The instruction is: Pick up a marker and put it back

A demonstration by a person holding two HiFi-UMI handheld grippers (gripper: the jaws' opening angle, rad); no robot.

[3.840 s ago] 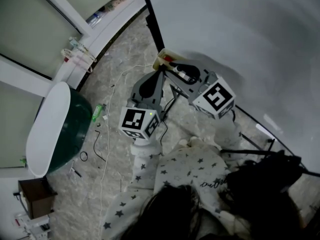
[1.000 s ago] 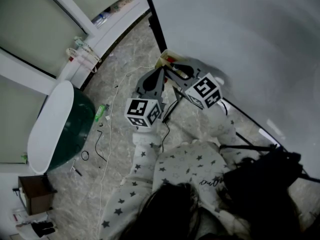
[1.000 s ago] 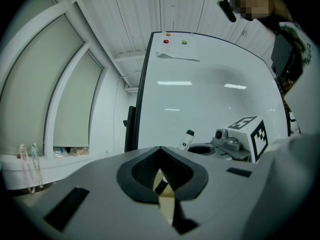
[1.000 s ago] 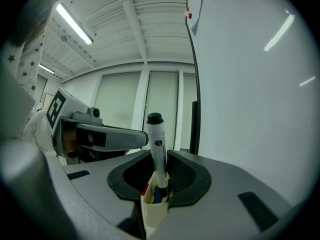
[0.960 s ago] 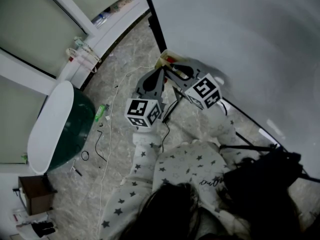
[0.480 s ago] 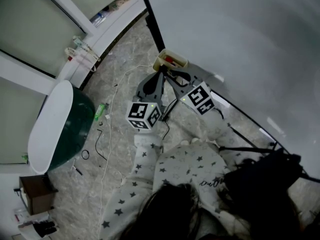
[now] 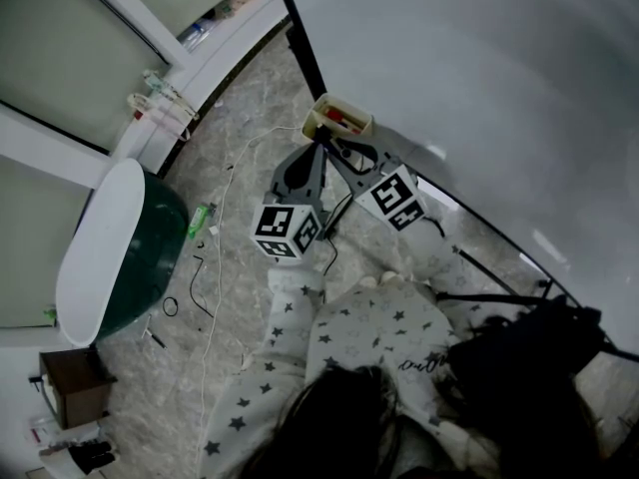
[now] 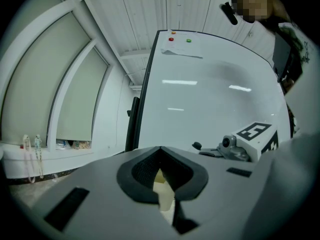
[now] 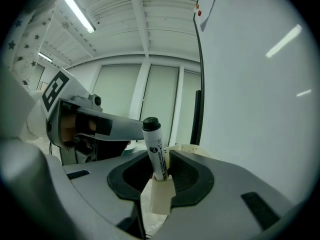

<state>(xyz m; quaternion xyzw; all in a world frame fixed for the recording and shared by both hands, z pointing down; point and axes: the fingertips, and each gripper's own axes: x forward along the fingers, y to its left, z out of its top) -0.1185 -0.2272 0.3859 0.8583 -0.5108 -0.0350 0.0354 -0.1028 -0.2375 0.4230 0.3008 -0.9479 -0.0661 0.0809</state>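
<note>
A white marker with a black cap [image 9: 155, 146] stands upright between the jaws of my right gripper [image 9: 160, 180], which is shut on its lower end. In the head view the right gripper [image 7: 346, 150] points at the cream marker tray [image 7: 323, 115] at the whiteboard's lower left corner; a red marker [image 7: 342, 120] lies in that tray. The tray's rim [image 9: 189, 148] shows just behind the held marker. My left gripper [image 7: 318, 148] sits close beside it, jaws together and empty [image 8: 167, 204], also aimed at the tray.
The whiteboard [image 7: 479, 88] fills the right side, with its black frame edge [image 7: 305, 58] running down to the floor. A green round seat [image 7: 135, 257] and loose cables [image 7: 205, 297] lie on the marble floor at the left. A dark bag [image 7: 519, 357] sits low at the right.
My right gripper has moved up and left with the marker, closer to the tray. The left gripper has stayed roughly where it was.
</note>
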